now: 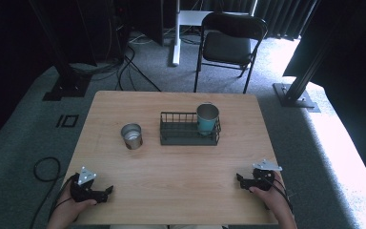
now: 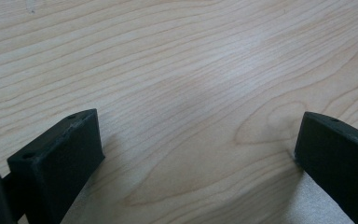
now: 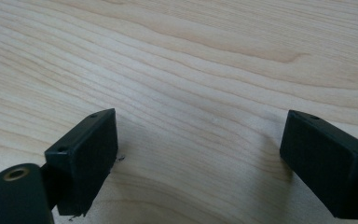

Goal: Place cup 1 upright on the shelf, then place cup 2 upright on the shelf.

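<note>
Lower half of the teal cup (image 1: 207, 118) behind the wire basket's (image 1: 181, 135) wall; both forearms cropped at the bottom edge

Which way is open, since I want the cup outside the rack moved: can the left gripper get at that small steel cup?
Probably yes: bare wooden table lies between the left gripper, jaws open, and the small steel cup, which stands apart from the black wire rack.

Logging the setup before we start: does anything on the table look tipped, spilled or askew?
Nothing stands out. The metal cup stands upright on the wooden table, the teal cup stands upright at the right end of the wire rack, and nothing looks spilled. Both tools, left and right, rest open near the front edge.
</note>
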A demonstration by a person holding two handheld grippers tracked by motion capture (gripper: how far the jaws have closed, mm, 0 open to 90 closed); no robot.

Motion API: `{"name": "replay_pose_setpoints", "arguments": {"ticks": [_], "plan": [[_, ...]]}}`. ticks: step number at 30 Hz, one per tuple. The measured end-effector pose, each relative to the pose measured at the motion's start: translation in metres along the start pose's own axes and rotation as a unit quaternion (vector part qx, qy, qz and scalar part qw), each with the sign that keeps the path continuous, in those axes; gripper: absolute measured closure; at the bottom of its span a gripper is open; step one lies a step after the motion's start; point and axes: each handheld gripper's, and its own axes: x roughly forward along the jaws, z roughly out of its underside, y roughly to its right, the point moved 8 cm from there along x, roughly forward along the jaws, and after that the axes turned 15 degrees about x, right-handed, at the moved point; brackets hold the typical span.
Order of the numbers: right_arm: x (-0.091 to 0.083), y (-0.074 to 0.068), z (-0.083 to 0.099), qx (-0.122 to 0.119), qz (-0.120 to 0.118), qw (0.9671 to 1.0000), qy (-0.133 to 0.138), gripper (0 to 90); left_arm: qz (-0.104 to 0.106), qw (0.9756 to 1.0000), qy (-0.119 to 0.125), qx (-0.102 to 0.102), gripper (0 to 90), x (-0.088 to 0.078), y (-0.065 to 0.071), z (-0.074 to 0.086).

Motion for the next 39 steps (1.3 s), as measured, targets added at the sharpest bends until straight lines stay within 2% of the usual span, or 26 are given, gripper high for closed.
{"name": "replay_pose_setpoints", "arguments": {"ticks": [11, 19, 23, 31, 32, 39], "plan": [[0.000, 0.000, 0.000, -0.003, -0.002, 1.0000, 0.000, 10.9, -0.001, 1.0000, -0.003, -0.004, 1.5, -0.004, -0.003, 0.003], [0.000, 0.000, 0.000, -0.003, -0.002, 1.0000, 0.000, 10.9, 0.003, 0.9999, 0.010, -0.009, 1.5, -0.011, -0.004, -0.003], [0.000, 0.000, 0.000, -0.003, -0.003, 1.0000, 0.000, 10.9, 0.001, 0.9996, 0.025, -0.011, 1.5, -0.015, -0.005, -0.010], [0.000, -0.001, 0.000, -0.003, -0.003, 1.0000, 0.000, 10.9, 0.002, 0.9993, 0.037, -0.007, 1.5, -0.015, -0.009, -0.023], [0.000, 0.000, 0.000, -0.003, -0.002, 1.0000, 0.000, 10.9, -0.002, 0.9990, 0.043, -0.007, 1.5, -0.014, -0.012, -0.030], [0.000, -0.001, 0.000, -0.003, -0.003, 1.0000, 0.000, 10.9, -0.007, 0.9983, 0.056, -0.014, 1.5, -0.009, -0.019, -0.044]]}}
